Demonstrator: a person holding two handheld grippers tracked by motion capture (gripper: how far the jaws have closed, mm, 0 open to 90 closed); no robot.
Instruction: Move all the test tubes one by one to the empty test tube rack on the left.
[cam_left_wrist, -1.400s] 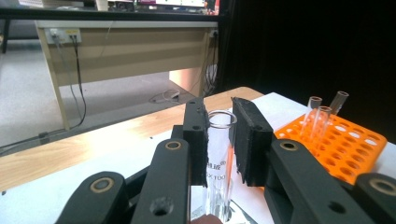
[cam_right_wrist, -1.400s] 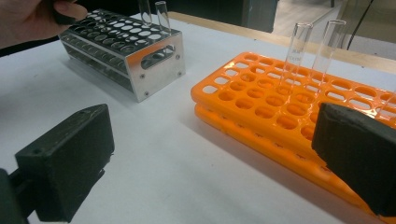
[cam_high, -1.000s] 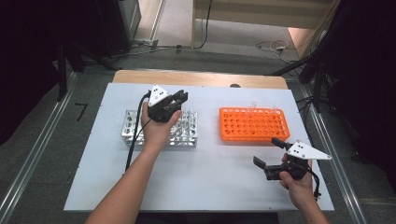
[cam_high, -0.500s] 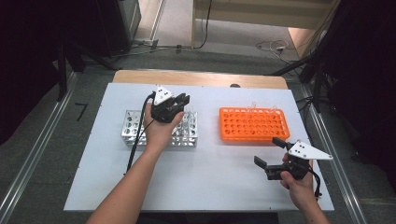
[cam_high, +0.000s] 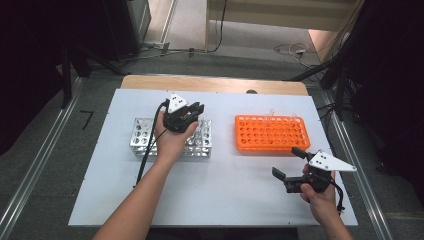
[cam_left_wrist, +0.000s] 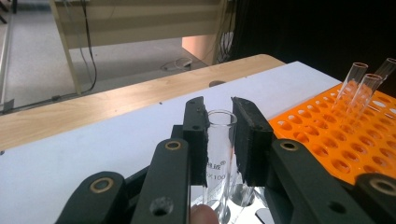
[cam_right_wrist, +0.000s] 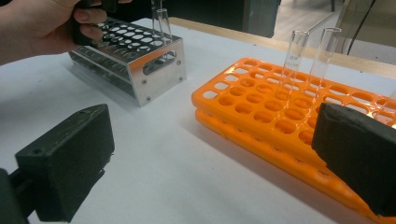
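- The left gripper (cam_left_wrist: 219, 135) is over the right end of the metal rack (cam_high: 142, 137). Its two black jaws are pressed on a glass test tube (cam_left_wrist: 218, 154).
- The test tube stands straight up. Its long side runs up and down, its open mouth points up, and its bottom end goes down into the metal rack.
- In the right gripper view, two glass tubes show at the far corner of the metal rack, one of them just beside the person's left hand (cam_right_wrist: 42, 25).
- There is one metal rack, on the left part of the white table (cam_high: 225, 200).
- There is one orange rack (cam_high: 270, 132), on the right part of the table, well apart from the metal one.
- Two more glass tubes (cam_right_wrist: 308, 60) stand in the orange rack, side by side near its far edge, mouths up.
- The right gripper (cam_high: 291, 169) is in front of the orange rack, near the table's right front corner. Its jaws are wide apart with nothing between them.
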